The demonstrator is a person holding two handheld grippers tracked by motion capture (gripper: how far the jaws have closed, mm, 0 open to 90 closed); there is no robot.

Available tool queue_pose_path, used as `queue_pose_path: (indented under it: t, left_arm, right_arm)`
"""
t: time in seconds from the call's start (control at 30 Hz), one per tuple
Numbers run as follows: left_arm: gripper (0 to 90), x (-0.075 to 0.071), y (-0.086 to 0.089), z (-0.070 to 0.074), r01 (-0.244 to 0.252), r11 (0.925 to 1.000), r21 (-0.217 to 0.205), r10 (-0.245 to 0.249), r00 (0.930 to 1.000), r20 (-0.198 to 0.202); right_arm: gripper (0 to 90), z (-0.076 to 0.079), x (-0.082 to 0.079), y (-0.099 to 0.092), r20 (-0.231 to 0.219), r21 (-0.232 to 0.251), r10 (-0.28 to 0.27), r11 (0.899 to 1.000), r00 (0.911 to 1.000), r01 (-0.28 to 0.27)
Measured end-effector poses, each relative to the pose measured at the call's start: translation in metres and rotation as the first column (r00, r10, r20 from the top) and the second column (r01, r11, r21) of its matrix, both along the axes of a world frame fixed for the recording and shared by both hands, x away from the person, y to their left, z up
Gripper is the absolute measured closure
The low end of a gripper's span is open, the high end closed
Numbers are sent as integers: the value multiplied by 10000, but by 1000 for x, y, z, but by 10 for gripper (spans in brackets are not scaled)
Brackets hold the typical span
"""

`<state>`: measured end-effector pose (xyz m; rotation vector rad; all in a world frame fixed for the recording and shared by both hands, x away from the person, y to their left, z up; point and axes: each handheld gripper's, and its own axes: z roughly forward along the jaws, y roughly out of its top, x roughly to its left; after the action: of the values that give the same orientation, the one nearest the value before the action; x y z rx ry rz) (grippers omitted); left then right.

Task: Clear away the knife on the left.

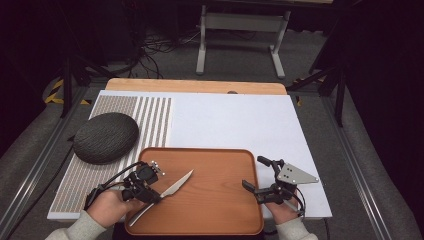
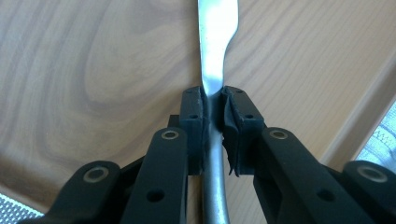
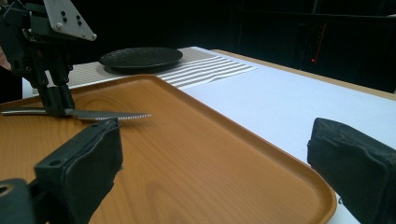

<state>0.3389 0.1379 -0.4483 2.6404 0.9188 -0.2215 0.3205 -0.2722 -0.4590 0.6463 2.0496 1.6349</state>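
- Left gripper [image 1: 152,196], nearest the person's edge at the left end of the wooden tray [image 1: 220,165], has its jaws pinched tight on a table knife [image 1: 172,189]. In the left gripper view the two pads [image 2: 194,116] press on the narrow neck of the knife [image 2: 215,51], where the handle meets the blade.
- Over the tray's left part, the knife runs at a slant, handle toward the near-left corner and blade tip toward the tray's middle. Seen in the right gripper view, the serrated blade [image 3: 114,115] lies about level, close above the tray floor [image 3: 187,158]; whether it touches I cannot tell.
- Right gripper [image 1: 255,172] sits at the tray's right rim, its jaws spread wide with nothing between them, one jaw over the tray and one just outside the rim.
- Beyond the tray's far-left corner, a dark round plate [image 1: 105,137] lies upside down on a striped placemat [image 1: 155,117].
- White table surface [image 1: 235,120] stretches behind the tray toward the far edge.
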Motion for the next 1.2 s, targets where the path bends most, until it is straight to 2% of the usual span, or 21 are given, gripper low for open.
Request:
queue_pose_path:
  t: [0.1, 0.17, 0.2, 0.3, 0.4, 0.47, 0.5, 0.6, 0.63, 0.67, 0.73, 0.83, 0.97, 1.0, 1.03, 1.07, 1.2]
  left_arm:
    - [769, 0, 2, 4, 4, 9999, -139, -1, 9999, 162]
    - [699, 0, 2, 5, 68, 9997, -216, -62, 9996, 291]
    - [699, -1, 2, 7, 7, 9996, -291, 2, 9996, 285]
    - [616, -1, 2, 11, 155, 9992, -379, -135, 9986, 513]
    - [493, -2, 1, 15, 393, 9963, -760, -342, 9971, 673]
    - [464, -3, 1, 17, 516, 9940, -965, -445, 9963, 740]
    - [459, -4, 0, 19, 716, 9912, -1112, -607, 9933, 985]
    - [554, -6, -3, 21, 1026, 9868, -1254, -829, 9846, 1537]
    - [592, -7, -5, 22, 1172, 9842, -1327, -920, 9789, 1824]
    - [677, -7, -6, 22, 1272, 9830, -1322, -1009, 9766, 1898]
    - [746, -8, -9, 21, 1409, 9807, -1353, -1123, 9734, 1996]
    - [879, -9, -15, 19, 1756, 9783, -1101, -1476, 9631, 2252]
    - [897, -11, -24, 14, 2132, 9748, -662, -1931, 9541, 2289]
    - [897, -12, -27, 13, 2253, 9736, -366, -2113, 9502, 2289]
    - [898, -12, -27, 13, 2253, 9736, -366, -2113, 9502, 2289]
    - [898, -13, -30, 10, 2393, 9709, -108, -2312, 9479, 2190]
    - [899, -13, -33, 7, 2475, 9686, 220, -2462, 9444, 2177]
  right_arm:
    - [38, 0, 0, 0, -14, -6, 1, 10000, 10000, -1]
    - [38, 0, 0, 0, -14, -2, 0, 10000, 10000, 0]
    - [38, 0, 0, 0, -15, 4, -2, 10000, 10000, 2]
    - [38, 0, 0, 0, -7, 13, -7, 10000, 10000, 7]
    - [37, 0, 0, 0, -12, 19, -13, 10000, 10000, 13]
    - [38, 0, 0, 0, -16, 26, -9, 10000, 10000, 9]
    - [38, 0, 0, 0, -16, 27, -8, 10000, 10000, 8]
    - [38, 0, 0, 0, -18, 20, -7, 10000, 10000, 7]
    - [38, 0, 0, 0, -17, 18, -8, 10000, 10000, 8]
    - [38, 0, 0, 0, -13, 21, -6, 10000, 10000, 6]
    - [38, 0, 0, 0, -10, 16, -6, 10000, 10000, 6]
    - [38, 0, 0, 0, -10, 11, -2, 10000, 10000, 2]
    - [38, 0, 0, 0, 11, 17, -10, 10000, 10000, 10]
    - [38, 0, 0, 0, 17, 21, -8, 10000, 10000, 8]
    - [38, 0, 0, 0, 17, 21, -8, 10000, 10000, 8]
    - [38, 0, 0, -1, 28, 18, -18, 10000, 10000, 18]
    - [38, 0, 0, -1, 20, 7, -16, 10000, 10000, 16]
